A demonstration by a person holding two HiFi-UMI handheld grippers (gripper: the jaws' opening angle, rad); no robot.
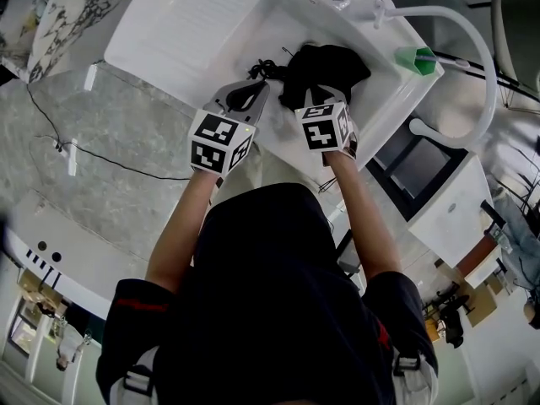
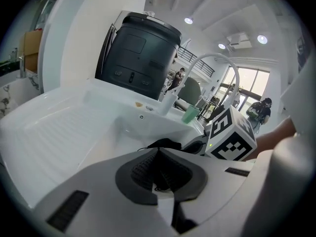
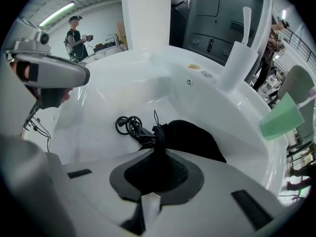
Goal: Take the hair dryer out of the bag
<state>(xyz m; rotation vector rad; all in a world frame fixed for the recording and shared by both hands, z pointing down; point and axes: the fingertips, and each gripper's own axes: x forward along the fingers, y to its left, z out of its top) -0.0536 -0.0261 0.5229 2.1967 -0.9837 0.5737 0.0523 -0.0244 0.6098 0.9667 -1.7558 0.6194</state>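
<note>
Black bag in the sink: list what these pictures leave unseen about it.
- Hair dryer body: in no view; if inside, the black bag covers it; only a coiled cord shows.
- Bag's mouth: right gripper view, inside the right gripper, shut on the fabric.
- Bag's near side: head view, behind the marker cube.
- Inside the left gripper: jaws together; a thin string between the dark pads can't be ruled out.

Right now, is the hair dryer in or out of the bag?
In, apparently: only its coiled cord shows outside the black bag at its bunched neck.

hair dryer: hidden inside bag [image 3: 195,139]
bag neck: buried between right gripper [image 3: 157,157] pads
cord [image 3: 128,125]: far end lost under bag
</note>
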